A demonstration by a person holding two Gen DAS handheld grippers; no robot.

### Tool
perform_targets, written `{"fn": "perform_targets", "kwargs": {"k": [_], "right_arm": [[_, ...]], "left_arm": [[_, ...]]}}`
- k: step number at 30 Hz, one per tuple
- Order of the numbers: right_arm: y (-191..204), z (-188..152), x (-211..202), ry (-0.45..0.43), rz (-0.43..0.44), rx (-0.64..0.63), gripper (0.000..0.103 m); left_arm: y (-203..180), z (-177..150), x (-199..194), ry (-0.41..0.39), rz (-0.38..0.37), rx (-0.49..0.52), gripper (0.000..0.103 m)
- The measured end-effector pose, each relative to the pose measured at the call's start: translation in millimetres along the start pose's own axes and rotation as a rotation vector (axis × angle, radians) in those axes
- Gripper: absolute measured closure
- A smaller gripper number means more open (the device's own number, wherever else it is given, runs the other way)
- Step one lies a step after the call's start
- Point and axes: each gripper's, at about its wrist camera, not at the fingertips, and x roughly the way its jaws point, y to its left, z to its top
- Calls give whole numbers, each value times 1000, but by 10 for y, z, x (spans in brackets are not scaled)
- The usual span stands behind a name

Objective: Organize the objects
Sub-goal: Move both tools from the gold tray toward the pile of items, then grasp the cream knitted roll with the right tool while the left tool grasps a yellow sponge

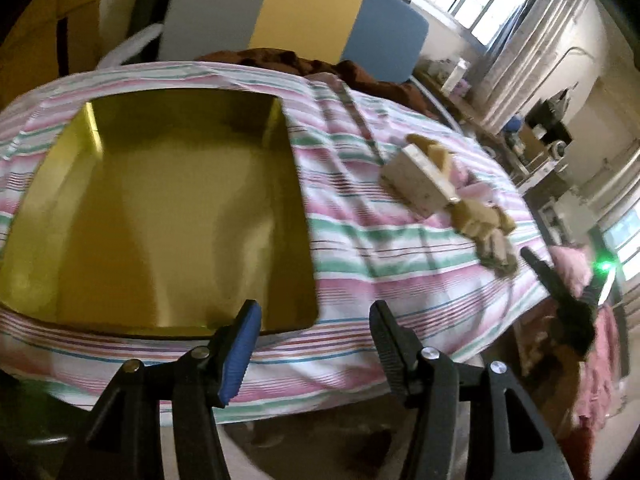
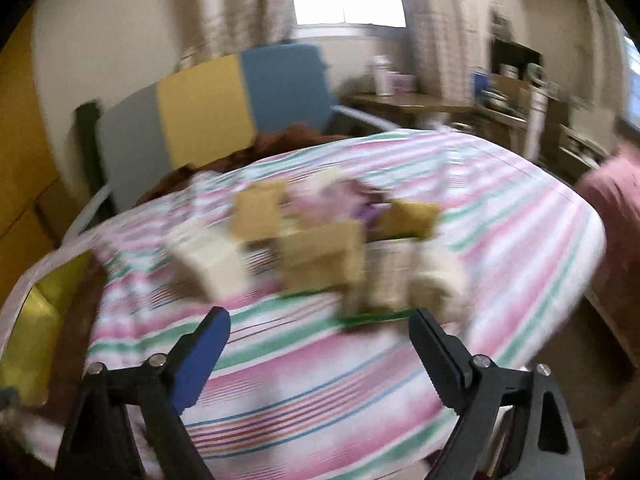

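A shallow golden-yellow tray (image 1: 160, 208) lies empty on the striped bedspread (image 1: 380, 264). My left gripper (image 1: 314, 306) hovers over the tray's near right corner, open, with nothing between its fingers. To the right lies a pile of small boxes: a white one (image 1: 424, 176) and tan ones (image 1: 480, 220). The right wrist view is blurred; it shows the same pile, with a white box (image 2: 212, 264) and tan boxes (image 2: 324, 256). My right gripper (image 2: 319, 314) is wide open just short of the pile and holds nothing. It also shows at the bed's right end (image 1: 562, 270).
A grey, yellow and blue headboard (image 1: 280, 12) stands behind the bed, with a brown blanket (image 1: 280, 60) bunched at its foot. A pink pillow (image 2: 616, 200) lies off the bed's right edge. A cluttered desk (image 2: 420, 100) stands under the window.
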Motion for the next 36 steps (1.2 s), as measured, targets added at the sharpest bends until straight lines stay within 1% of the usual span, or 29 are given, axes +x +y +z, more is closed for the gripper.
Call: {"fn": "perform_targets", "kwargs": {"k": [1, 3, 5, 8, 9, 11, 12, 13, 14, 16, 19, 22, 23, 25, 28, 29, 30, 32, 36], "right_arm": [[-108, 26, 19, -3, -19, 13, 17], [-359, 88, 98, 6, -40, 54, 22], [-525, 136, 191, 32, -42, 86, 23], [-740, 217, 336, 58, -39, 110, 23], [-809, 247, 404, 74, -32, 121, 23], [-901, 264, 484, 97, 10, 160, 23], [-941, 269, 538, 113, 38, 177, 25], [-967, 265, 594, 128, 55, 188, 30], [-953, 240, 602, 138, 55, 190, 32], [-967, 197, 679, 156, 82, 207, 40], [-940, 136, 793, 179, 105, 219, 44], [-937, 103, 847, 164, 123, 213, 46], [-927, 101, 850, 156, 119, 197, 47], [-910, 86, 825, 137, 106, 165, 48], [-974, 57, 781, 84, 31, 164, 48], [-1011, 50, 779, 70, 20, 180, 48], [-1041, 34, 774, 58, 15, 190, 48], [-1035, 4, 771, 41, 13, 179, 48], [-934, -94, 764, 24, -7, 121, 48]], "left_arm": [[-55, 12, 19, -2, -21, -8, 45], [-155, 46, 80, -3, -42, 0, 39], [-301, 69, 132, -10, -53, 32, 35], [-494, 96, 237, 1, -57, 69, 34], [-537, 100, 262, 5, -64, 76, 34], [-647, 127, 354, 18, -80, 84, 34], [-707, 140, 395, 23, -89, 89, 33], [-768, 149, 437, 27, -97, 99, 32], [-835, 161, 490, 30, -103, 113, 28], [-947, 178, 566, 28, -112, 139, 24], [-1171, 226, 693, 29, -124, 195, 24], [-1359, 275, 832, 35, -133, 233, 22], [-1412, 288, 869, 37, -136, 241, 19], [-1548, 323, 953, 35, -156, 269, 18], [-1722, 360, 1059, 19, -199, 285, 18], [-1807, 379, 1111, 13, -207, 301, 15], [-1901, 400, 1170, 6, -204, 323, 7], [-2054, 447, 1260, -2, -206, 352, 0], [-2338, 610, 1482, -7, -230, 358, 0]]}}
